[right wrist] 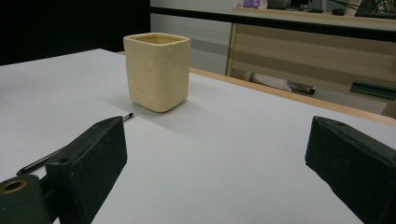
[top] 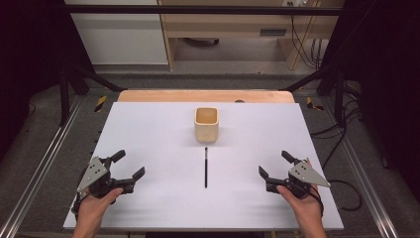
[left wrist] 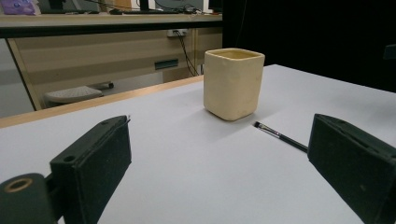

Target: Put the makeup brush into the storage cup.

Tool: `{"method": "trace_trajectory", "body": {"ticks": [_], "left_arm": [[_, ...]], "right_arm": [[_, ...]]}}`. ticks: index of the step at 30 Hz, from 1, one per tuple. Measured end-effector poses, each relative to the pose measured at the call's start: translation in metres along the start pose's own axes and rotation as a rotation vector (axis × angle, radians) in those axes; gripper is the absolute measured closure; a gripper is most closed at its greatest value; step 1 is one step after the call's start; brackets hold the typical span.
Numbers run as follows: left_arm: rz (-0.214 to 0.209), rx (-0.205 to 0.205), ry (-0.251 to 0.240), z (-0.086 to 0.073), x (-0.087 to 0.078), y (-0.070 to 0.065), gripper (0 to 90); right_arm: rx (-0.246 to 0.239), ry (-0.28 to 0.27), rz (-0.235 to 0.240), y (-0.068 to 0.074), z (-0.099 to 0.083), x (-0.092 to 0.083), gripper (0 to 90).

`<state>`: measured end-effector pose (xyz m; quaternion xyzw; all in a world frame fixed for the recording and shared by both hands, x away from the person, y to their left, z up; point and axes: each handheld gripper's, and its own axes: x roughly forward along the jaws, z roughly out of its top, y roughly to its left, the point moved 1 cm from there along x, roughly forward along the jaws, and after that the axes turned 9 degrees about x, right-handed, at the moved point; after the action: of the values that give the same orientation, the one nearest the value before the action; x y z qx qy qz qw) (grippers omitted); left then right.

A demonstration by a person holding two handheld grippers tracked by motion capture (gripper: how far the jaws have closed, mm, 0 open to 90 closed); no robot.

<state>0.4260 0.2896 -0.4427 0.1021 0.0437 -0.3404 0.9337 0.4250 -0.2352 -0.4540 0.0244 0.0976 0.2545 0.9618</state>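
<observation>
While both hands rest near the front edge of the white desk (top: 148, 124), the left claw (top: 130, 164) and the right claw (top: 274, 164) each stand wide open with nothing between their jaws. A thin black brush (top: 206, 167) lies flat on the desk midway between them, well apart from both, its length running away from the person. What seems to be its bristle tip points at a cream square cup (top: 206, 124), which stands upright just beyond it; whether the tip touches the cup is hard to tell.
</observation>
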Motion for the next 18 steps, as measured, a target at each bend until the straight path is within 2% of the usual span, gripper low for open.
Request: {"method": "trace_trajectory", "body": {"ticks": [7,9,10,13,14,15,16,18], "left_arm": [[0.015,0.005,0.003,-0.001,-0.001,0.001,5.5],[0.02,0.007,0.005,-0.001,-0.002,0.001,5.3],[0.028,0.007,0.003,-0.002,-0.002,0.001,5.3],[0.035,0.01,0.005,-0.002,-0.002,0.002,5.0],[0.041,0.011,0.009,-0.003,-0.002,0.003,5.0],[0.041,0.011,0.009,-0.003,-0.002,0.003,5.0],[0.043,0.011,0.01,-0.004,-0.002,0.003,5.0],[0.048,0.01,0.01,-0.004,-0.002,0.004,5.0]], "right_arm": [[0.023,0.024,-0.024,0.002,0.0,-0.001,6.2],[0.026,0.028,-0.035,0.005,0.001,-0.001,6.4],[0.012,0.038,-0.057,0.01,0.001,-0.001,6.6],[0.009,0.045,-0.059,0.016,0.002,-0.001,7.0],[-0.013,0.076,-0.086,0.023,0.003,0.001,10.1],[-0.013,0.076,-0.086,0.023,0.003,0.001,10.1],[-0.012,0.111,-0.096,0.028,0.004,0.003,14.2],[-0.005,0.13,-0.1,0.032,0.005,0.005,13.3]]}}
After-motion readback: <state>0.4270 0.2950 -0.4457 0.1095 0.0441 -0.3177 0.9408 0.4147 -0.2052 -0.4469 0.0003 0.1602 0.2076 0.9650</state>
